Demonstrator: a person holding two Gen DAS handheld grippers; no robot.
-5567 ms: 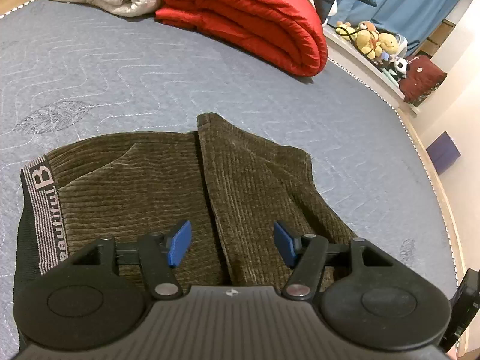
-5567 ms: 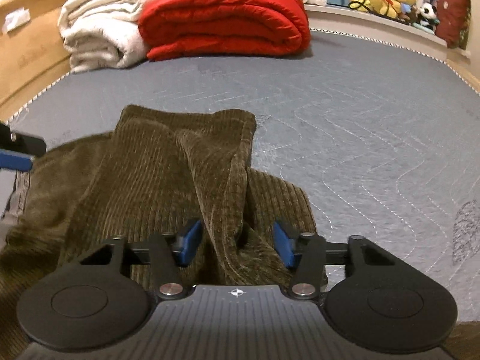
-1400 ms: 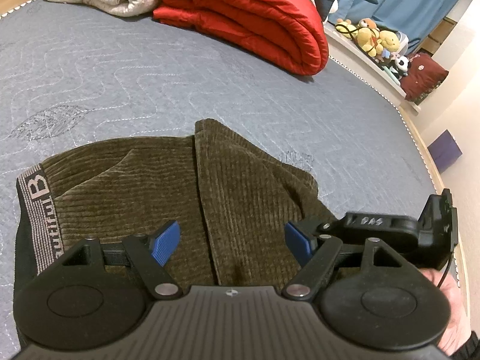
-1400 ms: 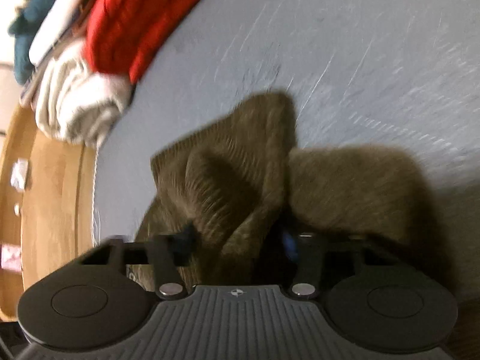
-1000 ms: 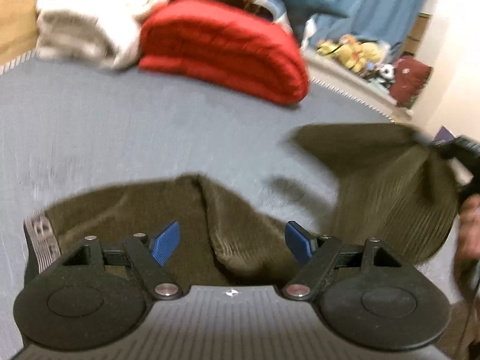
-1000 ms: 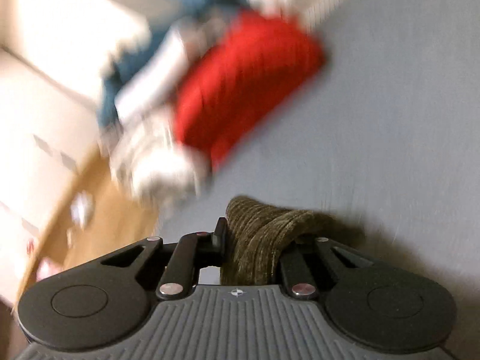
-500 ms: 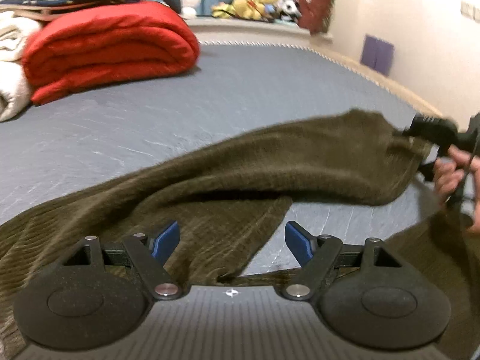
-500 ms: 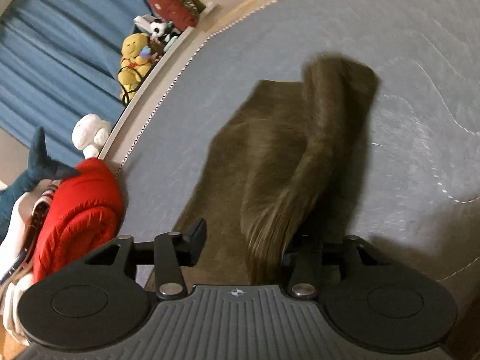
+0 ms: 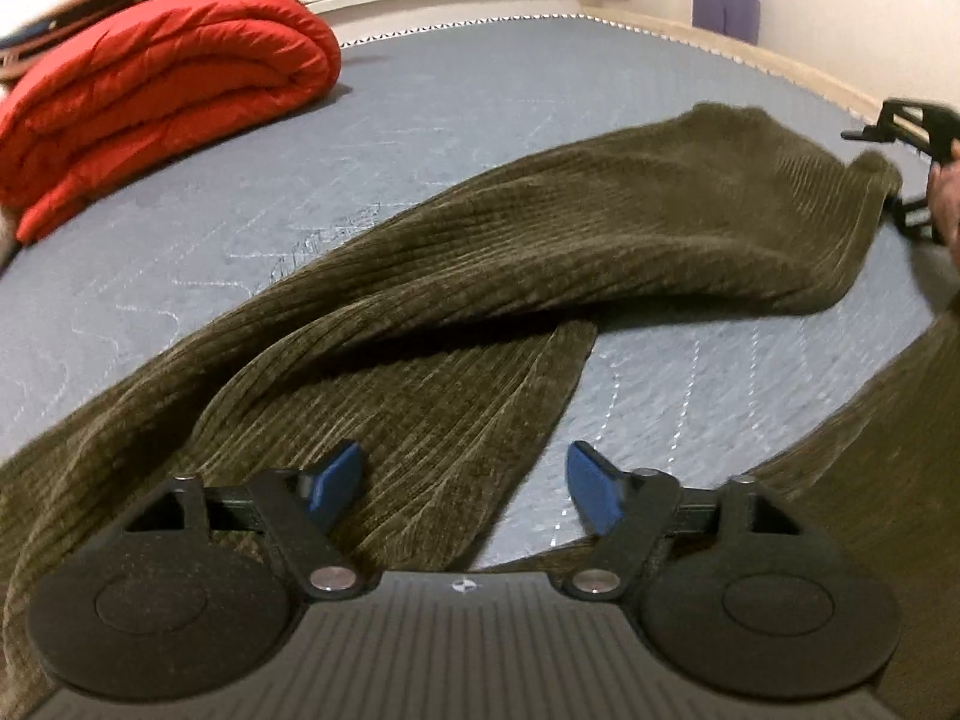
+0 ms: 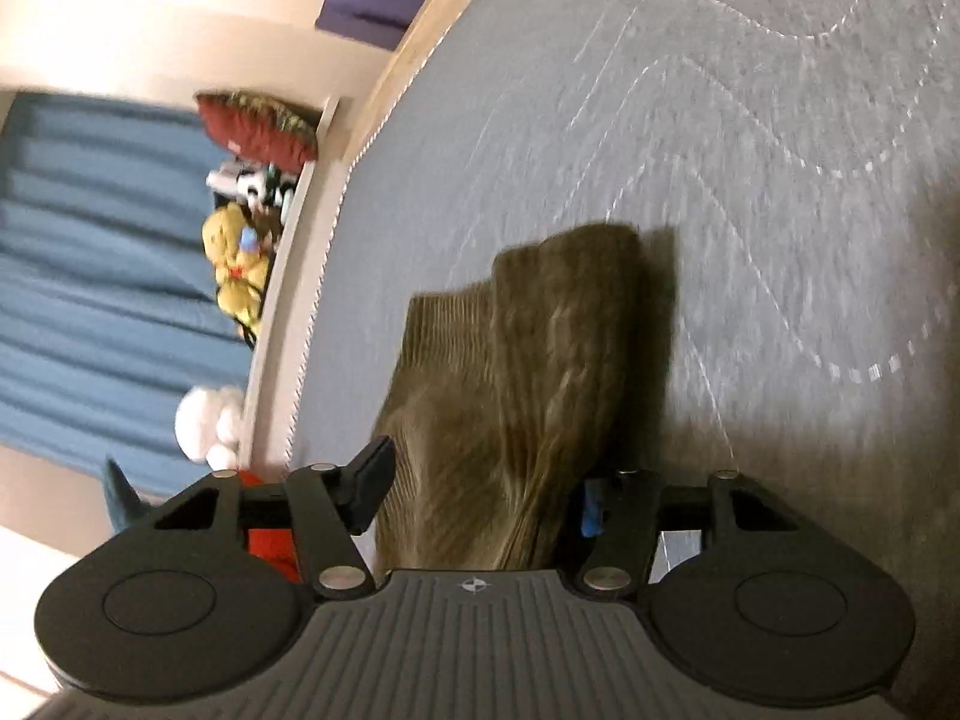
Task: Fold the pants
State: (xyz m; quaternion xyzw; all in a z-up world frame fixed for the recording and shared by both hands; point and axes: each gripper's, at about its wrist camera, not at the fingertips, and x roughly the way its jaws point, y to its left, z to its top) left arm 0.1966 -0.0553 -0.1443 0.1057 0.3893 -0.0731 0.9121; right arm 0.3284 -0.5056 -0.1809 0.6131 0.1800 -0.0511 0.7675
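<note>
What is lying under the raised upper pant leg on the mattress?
Under the upper pant leg lies the other leg, flat on the grey mattress. Its far part is covered by the upper leg, so its full shape cannot be seen.

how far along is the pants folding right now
Early, and nothing shows as folded. The brown corduroy pants are stretched out across the grey mattress, one leg lying twisted over the other.

In hand: the right gripper has just been opening, and the leg end between its fingers looks let go. The left gripper hovers open over the other leg, its jaws having just narrowed.

Left: flatten the legs, then make every fold.
</note>
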